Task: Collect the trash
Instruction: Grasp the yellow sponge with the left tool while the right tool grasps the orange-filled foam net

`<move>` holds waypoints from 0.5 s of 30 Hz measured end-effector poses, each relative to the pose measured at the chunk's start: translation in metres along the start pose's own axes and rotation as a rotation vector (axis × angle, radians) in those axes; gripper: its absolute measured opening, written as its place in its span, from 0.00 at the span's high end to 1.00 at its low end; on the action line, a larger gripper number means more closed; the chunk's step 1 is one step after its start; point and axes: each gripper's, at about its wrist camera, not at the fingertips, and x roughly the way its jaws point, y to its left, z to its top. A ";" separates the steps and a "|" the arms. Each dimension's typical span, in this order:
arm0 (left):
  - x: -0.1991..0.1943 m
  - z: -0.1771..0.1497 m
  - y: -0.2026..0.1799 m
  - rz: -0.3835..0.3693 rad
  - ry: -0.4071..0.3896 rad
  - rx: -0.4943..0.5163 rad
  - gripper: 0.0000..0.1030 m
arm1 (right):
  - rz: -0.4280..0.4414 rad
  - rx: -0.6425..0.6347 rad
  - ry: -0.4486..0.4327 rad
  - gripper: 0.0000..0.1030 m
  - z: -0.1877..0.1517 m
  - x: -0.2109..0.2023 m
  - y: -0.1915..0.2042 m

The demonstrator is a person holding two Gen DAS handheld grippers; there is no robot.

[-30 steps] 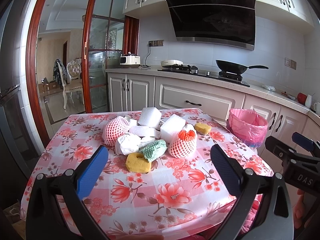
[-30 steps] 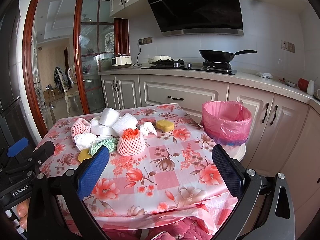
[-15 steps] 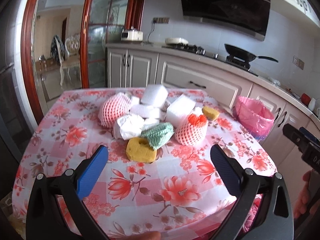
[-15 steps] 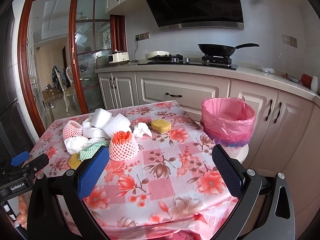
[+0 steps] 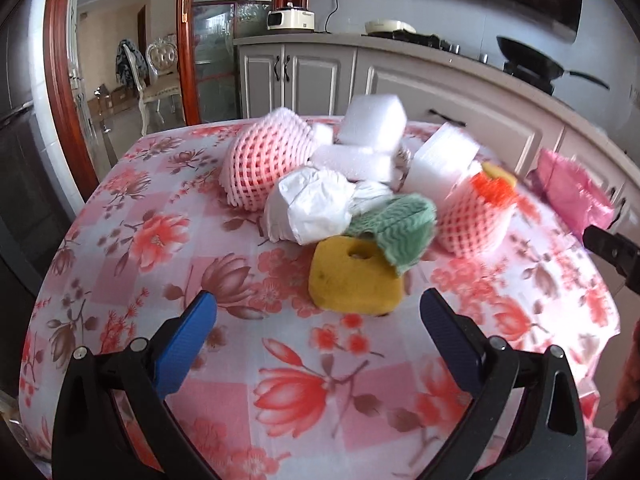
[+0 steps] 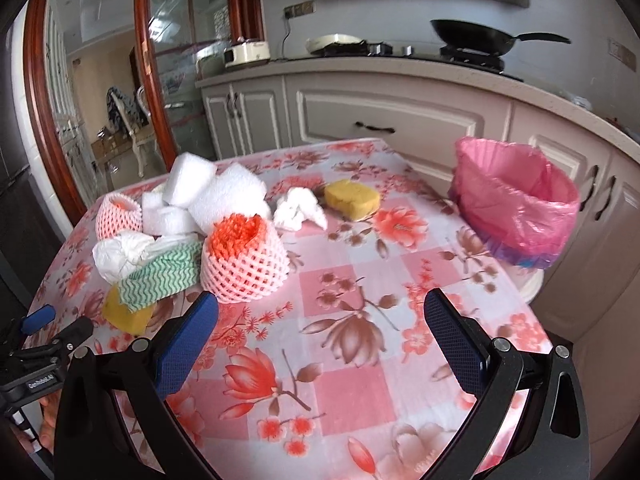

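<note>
A pile of trash lies on the floral table (image 5: 160,280): a yellow sponge (image 5: 354,278), a green wavy cloth (image 5: 400,226), crumpled white paper (image 5: 310,210), pink foam nets (image 5: 266,160), white foam blocks (image 5: 372,122). My left gripper (image 5: 318,322) is open and empty, just short of the yellow sponge. My right gripper (image 6: 320,324) is open and empty over the table, near a pink foam net with orange inside (image 6: 242,262). A second yellow sponge (image 6: 351,199) and a white tissue (image 6: 298,208) lie farther back. A bin with a pink bag (image 6: 516,208) stands at the right.
Kitchen cabinets and a counter (image 6: 400,80) with a stove and a black pan (image 6: 472,36) run behind the table. A glass door with a wooden frame (image 5: 188,40) stands at the left. The left gripper shows at the right wrist view's lower left (image 6: 40,344).
Both grippers have moved forward and down toward the table. The trash pile looks larger in both views. Nothing was taken hold of.
</note>
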 end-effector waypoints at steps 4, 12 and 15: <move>0.026 -0.001 -0.005 -0.022 0.062 0.010 0.05 | 0.035 -0.029 0.055 0.06 0.007 0.030 0.011; 0.051 0.003 -0.010 -0.038 0.118 0.039 0.05 | 0.094 -0.087 0.142 0.11 0.026 0.081 0.036; 0.058 0.007 -0.011 -0.048 0.140 0.037 0.05 | 0.110 -0.096 0.183 0.14 0.033 0.099 0.043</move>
